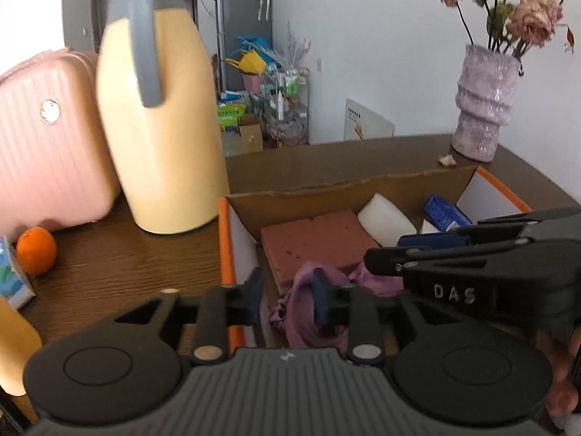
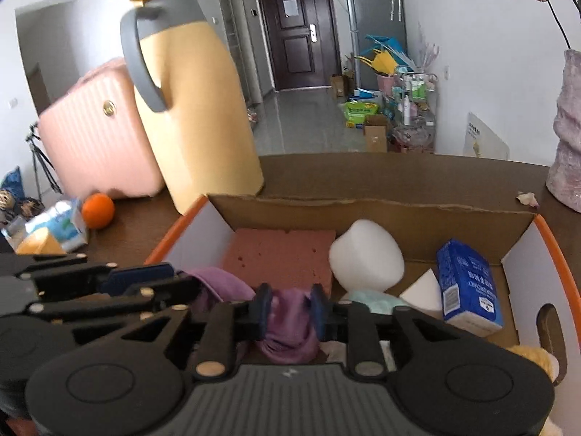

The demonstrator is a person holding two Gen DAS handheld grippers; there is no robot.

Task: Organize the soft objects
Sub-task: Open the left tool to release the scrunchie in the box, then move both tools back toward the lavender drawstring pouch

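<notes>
The right gripper (image 2: 288,309) has its fingers a little apart, with a fold of the purple cloth (image 2: 290,330) between the blue pads; if the pads still press it, I cannot tell. The left gripper (image 1: 288,301) is also slightly spread, its fingers over the same cloth, not clearly pinching it. The cloth lies in the near part of the cardboard box (image 2: 363,207), against a pink sponge (image 2: 279,254). Further in the box are a white foam block (image 2: 366,259) and a blue tissue pack (image 2: 468,287). Behind the box, on the wooden table (image 1: 120,258), stands a yellow thermos jug (image 1: 159,127), and near it an orange (image 1: 36,250).
</notes>
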